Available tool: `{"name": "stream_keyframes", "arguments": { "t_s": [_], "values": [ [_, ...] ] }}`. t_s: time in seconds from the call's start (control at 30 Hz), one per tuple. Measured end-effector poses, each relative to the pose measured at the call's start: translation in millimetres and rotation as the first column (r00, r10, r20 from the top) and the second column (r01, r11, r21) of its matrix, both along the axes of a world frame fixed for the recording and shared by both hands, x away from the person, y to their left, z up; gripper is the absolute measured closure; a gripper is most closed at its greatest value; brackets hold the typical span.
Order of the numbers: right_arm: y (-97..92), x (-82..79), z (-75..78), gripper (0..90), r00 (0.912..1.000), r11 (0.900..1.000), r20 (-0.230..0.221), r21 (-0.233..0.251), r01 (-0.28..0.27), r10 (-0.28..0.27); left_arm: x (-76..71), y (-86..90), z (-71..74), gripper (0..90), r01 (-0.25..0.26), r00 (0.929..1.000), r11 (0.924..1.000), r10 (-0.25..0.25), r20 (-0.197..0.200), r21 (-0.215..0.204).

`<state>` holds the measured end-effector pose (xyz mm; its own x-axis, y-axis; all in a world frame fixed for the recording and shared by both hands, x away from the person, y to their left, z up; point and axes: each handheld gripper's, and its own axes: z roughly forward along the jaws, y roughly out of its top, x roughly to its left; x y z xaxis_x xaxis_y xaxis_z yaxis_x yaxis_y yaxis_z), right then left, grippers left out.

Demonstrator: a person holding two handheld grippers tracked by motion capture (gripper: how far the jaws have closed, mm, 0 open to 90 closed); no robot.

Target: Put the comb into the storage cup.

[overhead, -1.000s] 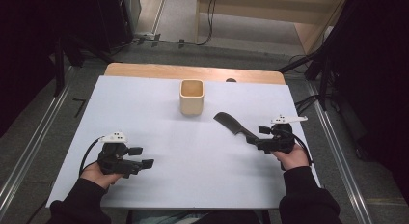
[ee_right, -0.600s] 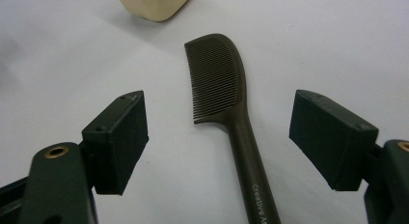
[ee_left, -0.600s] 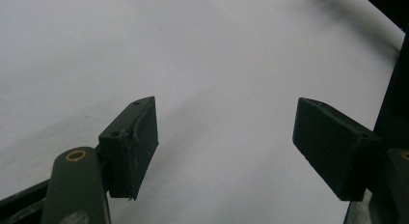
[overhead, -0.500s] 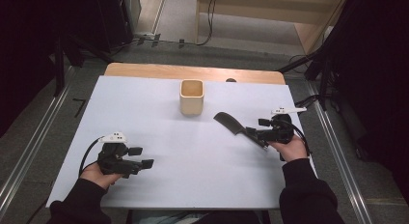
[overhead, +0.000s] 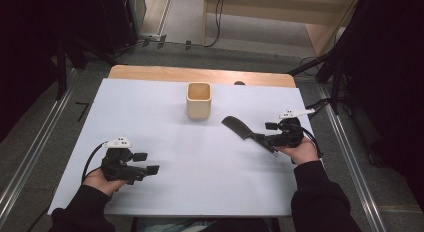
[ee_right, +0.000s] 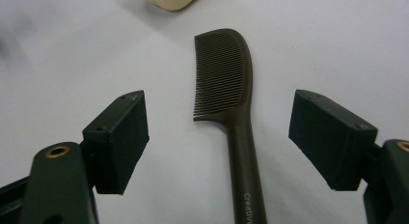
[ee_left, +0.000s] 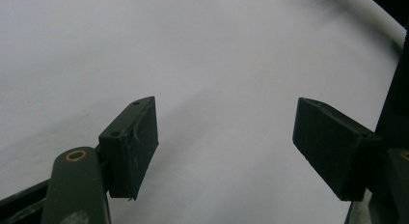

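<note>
Comb between the open jaws of the right gripper

The dark comb [ee_right: 235,101] lies flat on the white table [overhead: 150,107], its handle running between the right gripper [ee_right: 219,137]'s wide-spread jaws, touched by neither. The high view adds the beige cup [overhead: 199,100] near its toothed end and the left gripper [overhead: 145,164], well apart, jaws wide over bare table.

A lab-like recording bay — white table [overhead: 165,117], floor rails [overhead: 30,157], black curtains [overhead: 30,52], trailing cables [overhead: 218,17].
</note>
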<state>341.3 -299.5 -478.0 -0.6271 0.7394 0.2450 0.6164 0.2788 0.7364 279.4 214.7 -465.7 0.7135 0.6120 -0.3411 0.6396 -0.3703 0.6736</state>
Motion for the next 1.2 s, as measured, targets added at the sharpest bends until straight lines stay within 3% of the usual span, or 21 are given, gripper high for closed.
{"name": "stream_keyframes", "arguments": {
  "t_s": [0.3,0.63,0.97,1.2],
  "values": [
    [-7.8,-0.8,-6.5,21.4,0.9994,0.9994,0.004,-0.007,0.035,-0.035,0.1,0.9,0.2,24.9,-0.001,1.0,1.0,0.001,0.001,-0.002],
    [-8.2,-0.6,-13.2,21.8,0.9995,0.9988,-0.001,-0.037,0.032,-0.032,0.1,1.0,0.2,24.9,-0.001,1.0,1.0,0.001,0.0,-0.002],
    [-14.9,-2.0,-24.6,24.1,0.9988,0.9986,0.005,-0.021,0.049,-0.049,0.3,2.2,0.4,24.9,-0.004,1.0,1.0,0.004,0.002,-0.007],
    [-13.5,-4.6,-36.4,27.3,0.9982,0.9962,-0.023,-0.068,0.054,-0.056,2.6,4.0,1.2,24.9,-0.011,0.9999,0.9998,0.011,0.001,-0.016]
  ]
}}
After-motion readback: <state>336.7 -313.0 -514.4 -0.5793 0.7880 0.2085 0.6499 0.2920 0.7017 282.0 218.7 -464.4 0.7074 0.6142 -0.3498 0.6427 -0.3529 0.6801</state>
